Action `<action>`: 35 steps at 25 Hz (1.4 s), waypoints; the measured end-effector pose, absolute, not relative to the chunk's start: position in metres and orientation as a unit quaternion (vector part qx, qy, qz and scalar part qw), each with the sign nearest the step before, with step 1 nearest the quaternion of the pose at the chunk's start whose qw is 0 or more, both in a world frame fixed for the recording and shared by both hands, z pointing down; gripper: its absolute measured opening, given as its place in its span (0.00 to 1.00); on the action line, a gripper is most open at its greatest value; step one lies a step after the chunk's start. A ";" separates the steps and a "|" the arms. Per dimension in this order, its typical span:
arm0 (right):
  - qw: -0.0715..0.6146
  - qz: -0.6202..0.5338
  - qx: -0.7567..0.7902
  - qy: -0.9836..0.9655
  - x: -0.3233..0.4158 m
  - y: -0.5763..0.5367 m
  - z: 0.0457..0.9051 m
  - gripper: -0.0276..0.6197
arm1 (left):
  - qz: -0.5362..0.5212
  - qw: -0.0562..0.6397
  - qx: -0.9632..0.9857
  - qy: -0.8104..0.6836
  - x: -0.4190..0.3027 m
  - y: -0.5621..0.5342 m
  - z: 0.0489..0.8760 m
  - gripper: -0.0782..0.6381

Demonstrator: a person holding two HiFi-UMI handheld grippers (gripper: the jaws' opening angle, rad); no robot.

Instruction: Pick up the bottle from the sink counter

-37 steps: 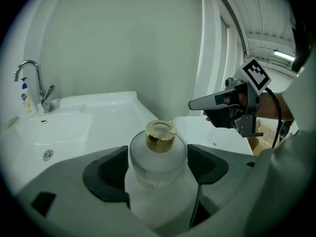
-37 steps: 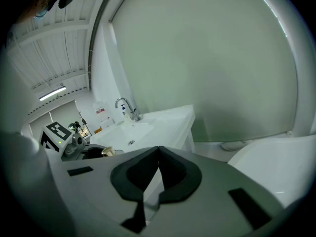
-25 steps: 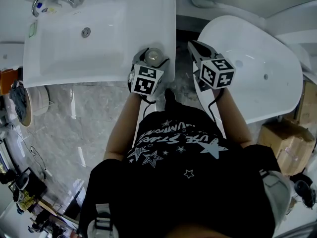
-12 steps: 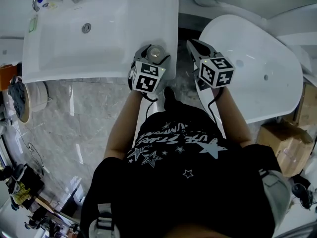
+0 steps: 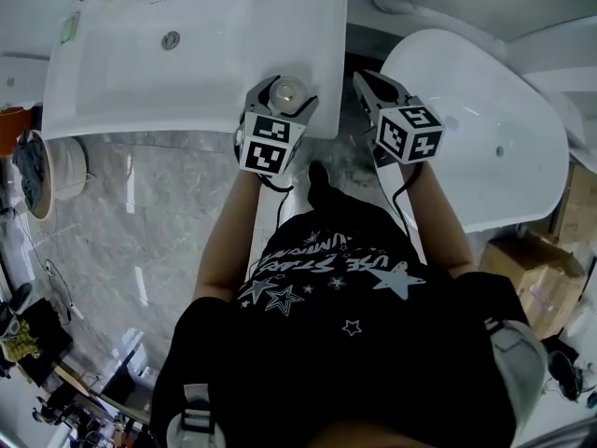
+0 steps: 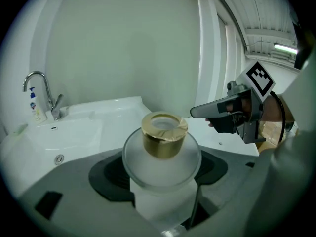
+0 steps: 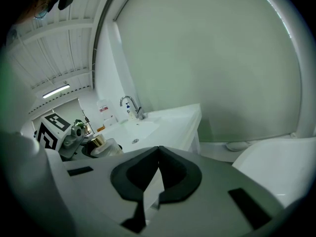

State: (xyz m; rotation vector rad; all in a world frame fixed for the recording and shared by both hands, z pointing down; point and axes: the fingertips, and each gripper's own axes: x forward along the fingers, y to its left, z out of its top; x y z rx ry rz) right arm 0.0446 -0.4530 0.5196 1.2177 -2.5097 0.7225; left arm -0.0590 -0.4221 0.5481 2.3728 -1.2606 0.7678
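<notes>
A frosted glass bottle (image 5: 288,91) with a gold cap stands upright between the jaws of my left gripper (image 5: 280,98), over the front right corner of the white sink counter (image 5: 322,54). In the left gripper view the bottle (image 6: 163,154) fills the gap of the left gripper (image 6: 161,176), which is shut on its body. Whether its base touches the counter is hidden. My right gripper (image 5: 371,86) hangs to the right of the counter, over the gap beside the bathtub. Its jaws (image 7: 157,171) are shut with nothing in them. From there the bottle (image 7: 105,146) shows at lower left.
The basin with drain (image 5: 171,39) and a chrome faucet (image 6: 43,88) lie at the counter's far left, a small soap bottle (image 6: 33,106) beside the faucet. A white bathtub (image 5: 504,129) stands on the right, a cardboard box (image 5: 534,278) below it. Grey marble floor (image 5: 159,213) lies in front.
The left gripper keeps its hold on the bottle and has drifted slightly up in the head view as the view shifted. The right gripper has barely moved.
</notes>
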 end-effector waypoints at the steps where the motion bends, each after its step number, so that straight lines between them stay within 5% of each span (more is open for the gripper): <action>1: 0.130 0.247 0.417 -0.865 0.042 -0.449 0.517 0.05 | 0.266 0.172 0.836 -0.449 -0.063 -0.417 0.544 0.59; 35: 0.083 0.192 0.389 -0.897 -0.023 -0.212 0.439 0.05 | 0.180 0.185 0.824 -0.505 -0.149 -0.165 0.471 0.59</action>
